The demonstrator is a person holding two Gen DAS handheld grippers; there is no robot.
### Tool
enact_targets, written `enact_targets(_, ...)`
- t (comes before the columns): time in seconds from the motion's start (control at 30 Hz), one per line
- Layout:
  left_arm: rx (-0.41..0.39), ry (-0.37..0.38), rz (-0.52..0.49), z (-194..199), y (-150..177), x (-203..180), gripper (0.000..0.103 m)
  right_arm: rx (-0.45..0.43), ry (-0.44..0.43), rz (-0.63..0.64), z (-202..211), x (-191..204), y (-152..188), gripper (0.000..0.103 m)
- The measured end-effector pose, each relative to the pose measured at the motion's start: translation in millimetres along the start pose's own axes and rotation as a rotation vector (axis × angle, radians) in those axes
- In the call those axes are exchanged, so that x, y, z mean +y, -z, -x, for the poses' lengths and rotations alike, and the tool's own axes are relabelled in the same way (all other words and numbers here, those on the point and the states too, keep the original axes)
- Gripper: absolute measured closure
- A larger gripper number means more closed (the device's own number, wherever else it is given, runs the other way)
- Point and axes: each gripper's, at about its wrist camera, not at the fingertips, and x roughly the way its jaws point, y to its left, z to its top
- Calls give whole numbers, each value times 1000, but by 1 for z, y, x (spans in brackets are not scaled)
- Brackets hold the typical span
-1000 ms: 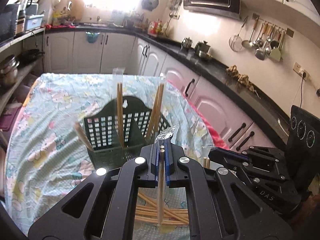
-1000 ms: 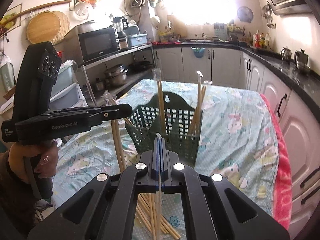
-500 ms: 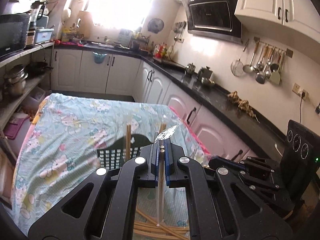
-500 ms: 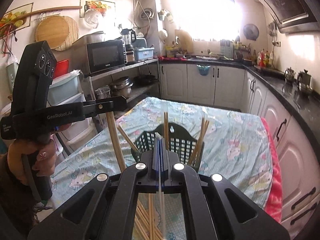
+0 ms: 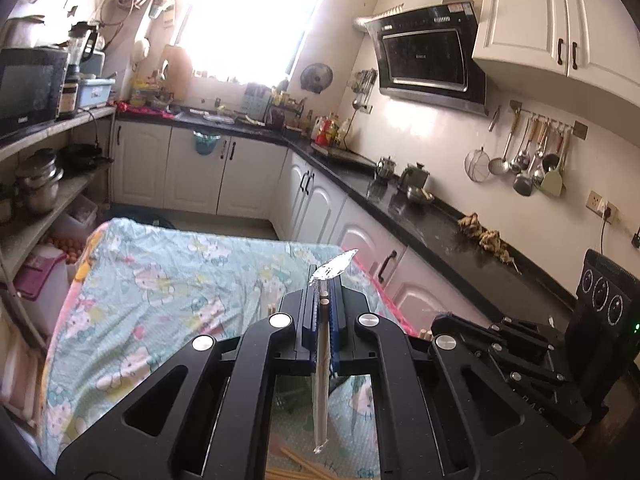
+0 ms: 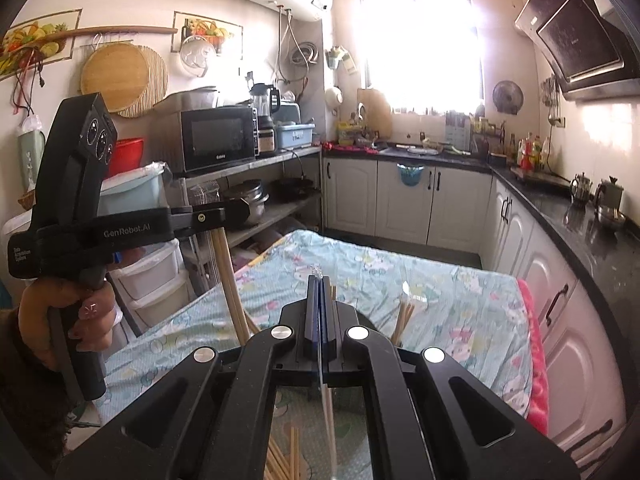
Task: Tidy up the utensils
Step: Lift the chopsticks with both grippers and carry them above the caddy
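Observation:
My left gripper (image 5: 322,300) is shut on a pair of wooden chopsticks in a clear plastic sleeve (image 5: 321,400), which hangs straight down through the jaws, clear of the table. The right gripper (image 6: 319,280) is shut on a similar sleeved pair (image 6: 327,412), also hanging down. In the right wrist view a hand holds the left gripper (image 6: 208,216) at the left, its chopsticks (image 6: 229,280) dangling. Sleeved chopsticks (image 6: 403,314) stand up from the green basket, which is almost hidden behind my right gripper's body. Loose chopsticks (image 6: 290,460) lie on the cloth below.
The table wears a light blue cartoon-print cloth (image 5: 168,288) with a pink edge (image 6: 536,364). White cabinets under a black counter (image 5: 432,220) run along the right. Shelves with pots (image 6: 248,200) and a microwave (image 6: 218,138) stand to the left.
Both grippers have risen and tipped up, each still holding its sleeved chopsticks. The green basket has slid down out of sight behind the gripper bodies.

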Motion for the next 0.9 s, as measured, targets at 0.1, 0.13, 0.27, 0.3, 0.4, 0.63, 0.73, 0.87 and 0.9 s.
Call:
enact_targets(0.1, -31, -5, 0, 5, -13, 1, 101, -18, 2, 6, -1, -1, -9, 102)
enact_targets(0.13, -37, -6, 0, 5, -16, 2, 101, -26, 3, 7, -1, -2, -12, 102)
enact_targets(0.27, -65, -14, 7, 9, -29, 6, 101, -55, 6, 7, 0, -5, -23, 102)
enact_targets(0.3, -75, -17, 10, 9, -33, 7, 101, -60, 7, 7, 0, -6, -25, 102)
enact_targets(0.4, -92, -25, 19, 9, -40, 10, 101, -81, 11, 10, 1, -8, -34, 102)
enact_targets(0.63, -117, -45, 56, 3, -49, 23, 101, -121, 19, 12, 0, -14, -49, 102)
enact_targets(0.73, -125, -53, 63, -1, -51, 29, 101, -130, 24, 8, -3, -17, -54, 102)
enact_targets(0.87, -135, -54, 80, -8, -50, 37, 101, -136, 27, 9, -9, -18, -59, 102)
enact_targets(0.9, -140, -55, 86, -10, -48, 40, 101, -140, 23, 6, -11, -19, -59, 102)
